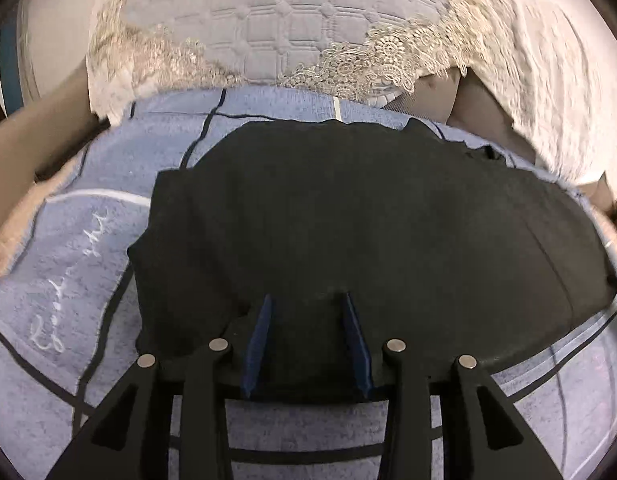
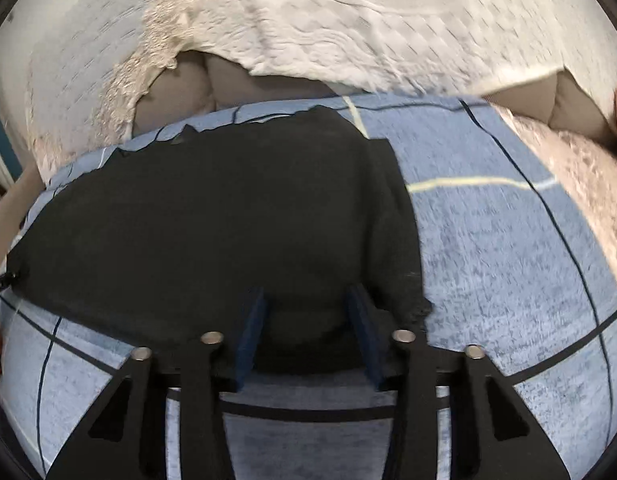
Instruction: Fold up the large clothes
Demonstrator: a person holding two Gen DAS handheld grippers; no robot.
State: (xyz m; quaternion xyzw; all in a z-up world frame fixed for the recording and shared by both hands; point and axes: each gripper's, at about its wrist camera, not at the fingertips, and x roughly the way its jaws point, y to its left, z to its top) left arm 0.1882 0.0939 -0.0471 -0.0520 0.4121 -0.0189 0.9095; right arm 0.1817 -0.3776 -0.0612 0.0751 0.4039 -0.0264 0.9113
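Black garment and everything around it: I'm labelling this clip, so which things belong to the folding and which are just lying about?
Job:
black garment
left gripper, open over its near edge
right gripper, open over its near edge

Lying about:
blue blanket underneath
white lace cloth
grey quilt
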